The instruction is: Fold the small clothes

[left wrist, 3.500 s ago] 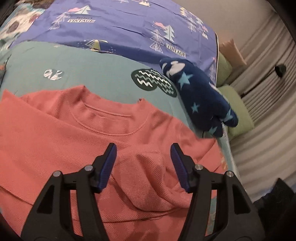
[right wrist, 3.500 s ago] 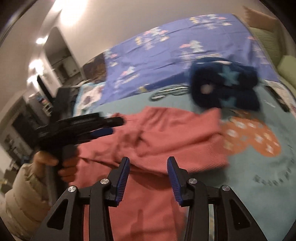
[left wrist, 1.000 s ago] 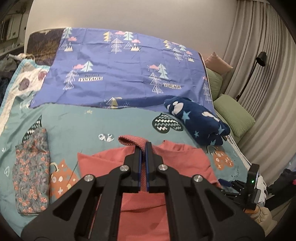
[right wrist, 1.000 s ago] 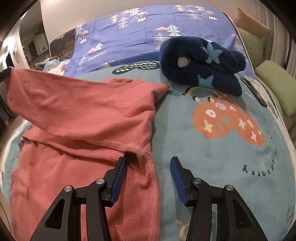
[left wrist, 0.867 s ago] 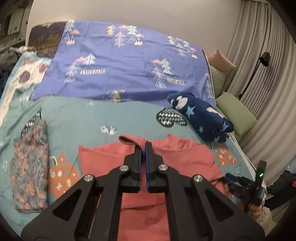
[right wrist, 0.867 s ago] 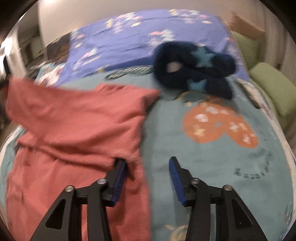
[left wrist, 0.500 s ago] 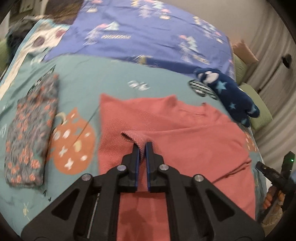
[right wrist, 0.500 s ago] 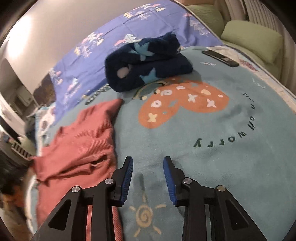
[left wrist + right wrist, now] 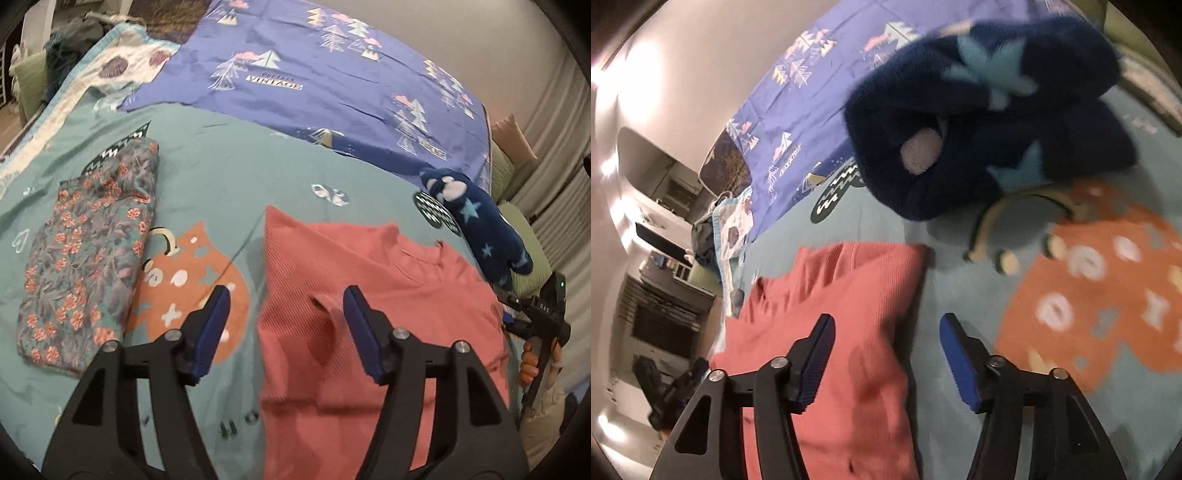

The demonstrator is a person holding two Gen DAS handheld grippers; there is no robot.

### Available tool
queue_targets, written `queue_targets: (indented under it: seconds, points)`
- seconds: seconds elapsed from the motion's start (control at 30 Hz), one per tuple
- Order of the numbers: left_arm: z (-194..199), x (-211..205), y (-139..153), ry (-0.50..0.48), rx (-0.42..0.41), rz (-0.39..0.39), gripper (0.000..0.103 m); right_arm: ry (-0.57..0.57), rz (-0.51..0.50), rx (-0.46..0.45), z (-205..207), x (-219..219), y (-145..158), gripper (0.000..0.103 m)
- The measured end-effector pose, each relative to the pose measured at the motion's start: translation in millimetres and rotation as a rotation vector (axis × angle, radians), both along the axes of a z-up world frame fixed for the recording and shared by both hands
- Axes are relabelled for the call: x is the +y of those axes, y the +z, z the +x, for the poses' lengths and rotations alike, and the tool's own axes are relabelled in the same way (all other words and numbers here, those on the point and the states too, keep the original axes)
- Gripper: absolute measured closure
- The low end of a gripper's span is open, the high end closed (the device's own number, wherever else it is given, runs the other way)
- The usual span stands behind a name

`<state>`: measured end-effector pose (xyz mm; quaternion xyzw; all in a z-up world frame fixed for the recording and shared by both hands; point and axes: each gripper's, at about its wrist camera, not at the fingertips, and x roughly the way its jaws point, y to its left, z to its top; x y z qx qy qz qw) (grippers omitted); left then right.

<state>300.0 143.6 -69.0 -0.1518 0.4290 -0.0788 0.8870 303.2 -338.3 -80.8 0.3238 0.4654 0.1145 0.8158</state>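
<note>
Now | red shirt (image 9: 369, 295) flat on blanket (image 9: 221, 177), beside floral cloth (image 9: 85, 258) | light, limp (pinch the edges) | left gripper (image 9: 284, 325), right gripper (image 9: 886, 354) opening, empty

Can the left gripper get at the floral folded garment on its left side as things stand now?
Probably yes. The left gripper, jaws opening and empty, hovers over the coral shirt's edge; only bare teal blanket lies between it and the floral folded garment.
</note>
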Motion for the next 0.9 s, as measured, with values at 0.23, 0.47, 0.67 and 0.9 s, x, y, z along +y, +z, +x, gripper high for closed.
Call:
queue_targets:
  seconds: [0.23,0.47,0.67,0.9]
  points:
    - [52,-4,-24,-0.048,0.017,-0.018,0.064,0.066,-0.038,-0.061,17,16,0,0.099]
    - [62,-22,-18,-0.099,-0.078,0.043,0.096,0.010,-0.206,-0.304,4,13,44,0.099]
    - [58,5,-9,0.004,-0.130,0.016,0.096,-0.008,-0.201,-0.140,12,-6,12,0.095]
    - [60,23,-17,-0.012,-0.005,-0.122,0.028,0.057,-0.046,-0.114,2,-15,8,0.045]
